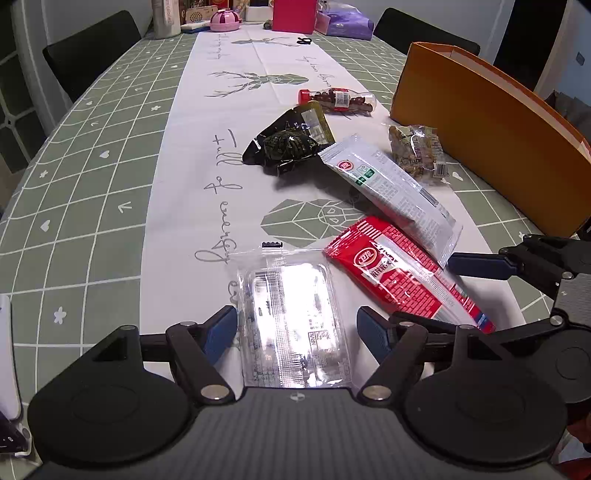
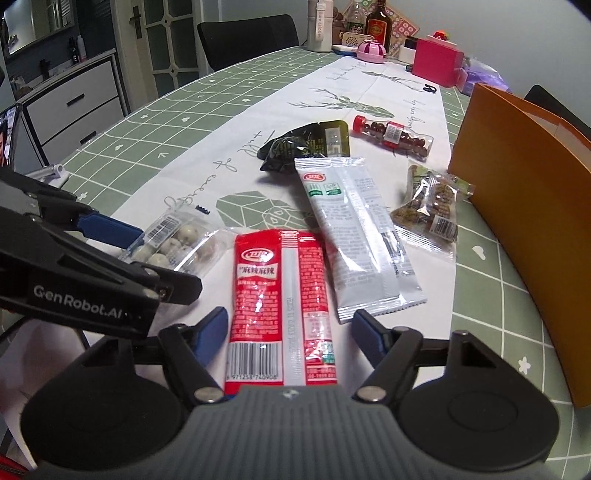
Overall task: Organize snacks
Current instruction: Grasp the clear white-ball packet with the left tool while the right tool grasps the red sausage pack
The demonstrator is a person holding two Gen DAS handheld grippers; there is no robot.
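Observation:
My left gripper [image 1: 297, 332] stands open astride a clear packet of pale round snacks [image 1: 291, 321], a small gap at each blue pad. In the right wrist view the same packet [image 2: 177, 243] lies between the left gripper's fingers [image 2: 107, 229]. My right gripper [image 2: 290, 332] is open around the near end of a red snack packet [image 2: 280, 295], its pads clear of the wrapper. A white packet [image 2: 354, 229] partly overlaps the red packet [image 1: 399, 280]. Beyond lie a black packet [image 1: 291, 140], a red-capped bottle [image 1: 338, 99] and a clear bag of brown snacks [image 1: 417, 151].
An open orange box [image 1: 487, 125] stands along the table's right side, close to the brown snack bag. Far down the table are a pink box [image 1: 293, 14], a pink round container [image 1: 225, 20] and bottles. Black chairs [image 1: 92, 51] flank the table. A screen [image 2: 7, 136] stands at the left edge.

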